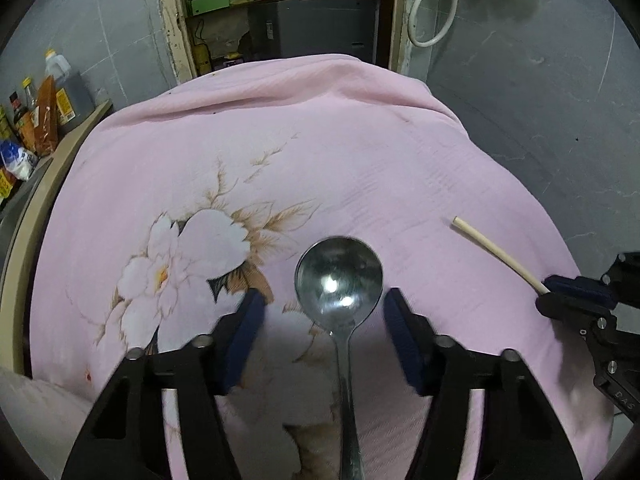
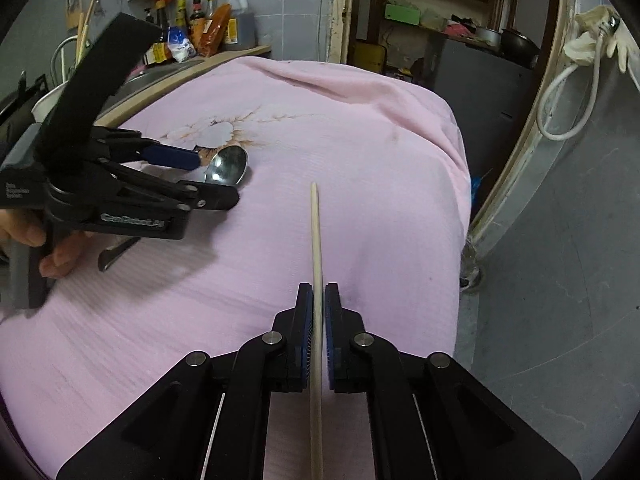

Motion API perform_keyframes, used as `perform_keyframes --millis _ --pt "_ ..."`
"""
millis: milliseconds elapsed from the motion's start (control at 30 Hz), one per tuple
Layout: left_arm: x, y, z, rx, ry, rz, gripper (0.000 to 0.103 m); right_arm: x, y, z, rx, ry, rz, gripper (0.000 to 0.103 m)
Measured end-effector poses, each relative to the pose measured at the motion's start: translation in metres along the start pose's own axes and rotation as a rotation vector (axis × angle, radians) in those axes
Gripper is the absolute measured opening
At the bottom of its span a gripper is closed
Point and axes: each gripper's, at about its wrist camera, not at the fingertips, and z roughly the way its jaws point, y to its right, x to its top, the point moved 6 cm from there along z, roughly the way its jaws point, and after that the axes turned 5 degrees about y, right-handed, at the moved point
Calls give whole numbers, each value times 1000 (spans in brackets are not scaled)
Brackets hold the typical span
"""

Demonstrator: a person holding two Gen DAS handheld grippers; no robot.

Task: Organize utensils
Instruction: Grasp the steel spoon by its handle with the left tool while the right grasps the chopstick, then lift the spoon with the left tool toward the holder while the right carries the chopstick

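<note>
Pink flowered cloth point(image 1: 360, 160) carries both utensils. Our right gripper point(image 2: 319, 300) is clamped on the wooden chopstick point(image 2: 316, 232), which runs straight out between the pads, so we think it's secured for a lift. Our left gripper point(image 1: 324, 312) sits half-wide astride the steel spoon point(image 1: 339, 276) at the neck, pads not touching, lined up to pinch the narrowest part.

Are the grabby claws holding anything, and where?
The right gripper holds the chopstick partway along its shaft. The left gripper holds nothing: its jaws straddle the spoon without touching.
</note>
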Motion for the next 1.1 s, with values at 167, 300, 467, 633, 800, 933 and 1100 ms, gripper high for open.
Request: perform_keyframes --millis 167,300,467,633,800,933,1100 --pt "1 6 0 -14 2 31 37 13 -1 13 -1 -24 -40 6" --pt "0 1 0 -41 1 13 37 21 3 22 24 -62 -50 9" --pt "-1 1 -4 -34 9 7 37 37 10 45 72 -132 -34 13" --pt "-1 1 -18 11 74 -3 37 44 7 54 22 -138 -60 5" --pt "2 1 -51 36 220 2 37 40 7 28 -38 54 -20 3" --pt "6 6 -78 79 353 17 37 39 3 -16 -103 302 37 3" --pt "7 11 -109 114 489 14 37 38 -11 -65 -272 581 10 3"
